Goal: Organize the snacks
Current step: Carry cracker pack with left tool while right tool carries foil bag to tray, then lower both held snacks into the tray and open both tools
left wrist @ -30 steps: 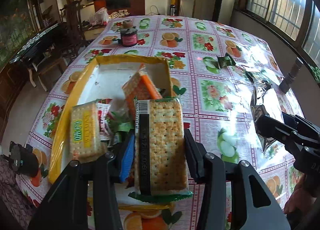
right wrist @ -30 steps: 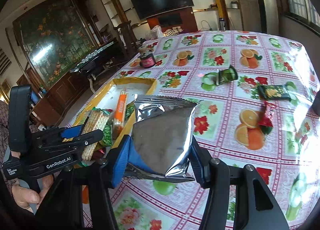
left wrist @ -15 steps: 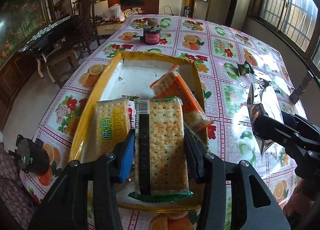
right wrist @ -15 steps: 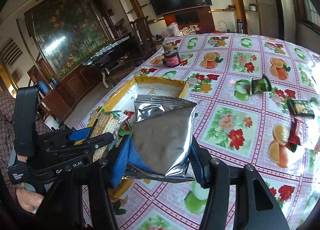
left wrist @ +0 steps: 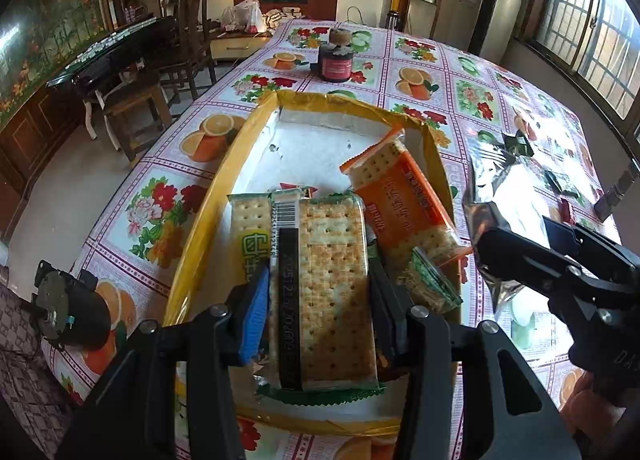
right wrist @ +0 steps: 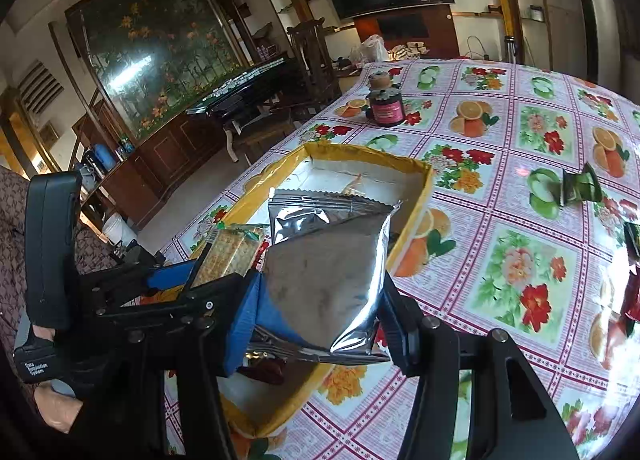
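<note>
We see daylight coming in through the barred windows [left wrist: 592,19] on the right, leaving the tablecloth [left wrist: 472,99] bright and washing it out to white glare near the silver packet [right wrist: 328,272], whose foil throws hard reflections. The far left of the room is dimmer, though the glass over the large flower painting [right wrist: 160,55] catches a pale sheen. Both fisheye views bend straight lines strongly toward the edges and fade to black corners, while the centre stays fairly sharp with no obvious motion blur.
</note>
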### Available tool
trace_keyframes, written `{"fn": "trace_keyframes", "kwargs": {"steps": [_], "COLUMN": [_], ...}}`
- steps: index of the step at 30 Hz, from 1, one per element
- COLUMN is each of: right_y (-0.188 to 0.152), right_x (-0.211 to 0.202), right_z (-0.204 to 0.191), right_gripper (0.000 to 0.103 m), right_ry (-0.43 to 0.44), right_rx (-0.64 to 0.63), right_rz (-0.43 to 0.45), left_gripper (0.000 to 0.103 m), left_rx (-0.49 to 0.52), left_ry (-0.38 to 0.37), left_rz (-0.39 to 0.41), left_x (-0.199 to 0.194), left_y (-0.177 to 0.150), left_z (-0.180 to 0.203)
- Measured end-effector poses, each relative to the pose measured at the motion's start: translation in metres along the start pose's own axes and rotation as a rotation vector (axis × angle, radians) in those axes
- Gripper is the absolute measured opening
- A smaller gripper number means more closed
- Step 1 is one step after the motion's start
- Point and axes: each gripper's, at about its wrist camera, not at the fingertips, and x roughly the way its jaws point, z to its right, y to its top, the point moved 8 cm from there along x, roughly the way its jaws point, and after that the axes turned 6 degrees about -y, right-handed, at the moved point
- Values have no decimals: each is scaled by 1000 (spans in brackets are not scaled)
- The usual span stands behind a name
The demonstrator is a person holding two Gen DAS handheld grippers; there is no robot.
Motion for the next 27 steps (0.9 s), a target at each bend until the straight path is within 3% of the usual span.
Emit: {"fn": "trace_keyframes", "kwargs": {"steps": [27], "right_y": [29], "right_x": [33], "right_z": [0], "right_gripper": [56], "right_ry": [-6], "right_rx": [-9], "right_rz": [-3], "left_gripper": [48], "left_rx": [-33], "left_ry": [19], "left_rz": [-18], "left_x": [16], "left_y": [7], "left_z": [-23]}}
